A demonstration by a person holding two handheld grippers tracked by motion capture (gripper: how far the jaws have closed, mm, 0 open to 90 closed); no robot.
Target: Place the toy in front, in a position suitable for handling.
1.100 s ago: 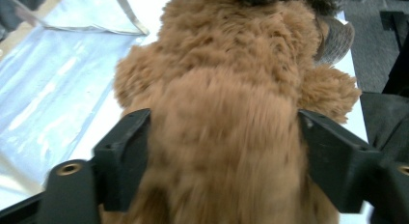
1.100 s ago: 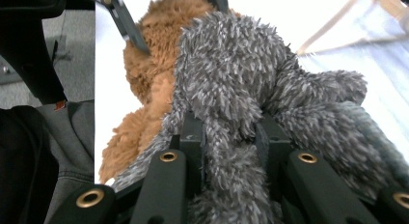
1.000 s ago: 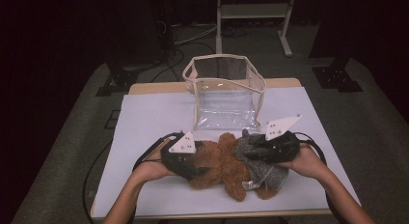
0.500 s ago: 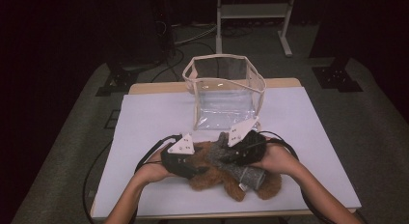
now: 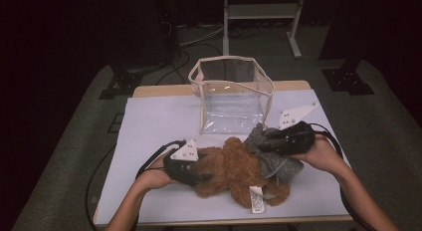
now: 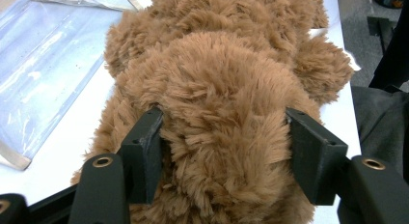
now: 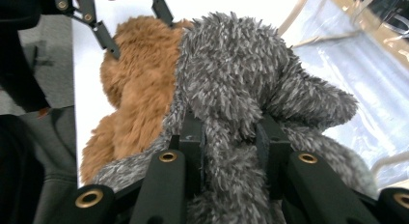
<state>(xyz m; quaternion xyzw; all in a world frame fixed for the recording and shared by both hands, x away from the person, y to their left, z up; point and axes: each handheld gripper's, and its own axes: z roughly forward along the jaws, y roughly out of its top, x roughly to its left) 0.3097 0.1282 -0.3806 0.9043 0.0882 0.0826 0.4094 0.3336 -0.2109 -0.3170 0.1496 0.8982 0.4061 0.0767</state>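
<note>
Dark floor and black stands surround a pale counter (image 5: 149, 126) with a wooden far edge. At its far middle stands a clear plastic bag (image 5: 231, 94), box-shaped, open at the top, with beige trim along its rim and corners; its soft walls are see-through and nothing can be made out inside it.

Just near of the bag, two plush toys lie together on the counter. On the left is a brown teddy bear (image 5: 234, 169) with thick, shaggy fur and rounded limbs, and a white label (image 5: 256, 198) lies at its near side. Touching it on the right is a grey plush toy (image 5: 271, 149) with shorter, speckled, bristly fur, its upper end just beside the bag's near right corner.

The left gripper (image 5: 191, 169) sits at the bear's left end. In the left gripper view its black fingers (image 6: 142, 154) stand fairly wide and press into a rounded mass of brown fur from both sides. The right gripper (image 5: 278, 141) lies over the grey toy; in the right gripper view its fingers (image 7: 192, 151) are narrow, pinching a fold of grey fur.
</note>
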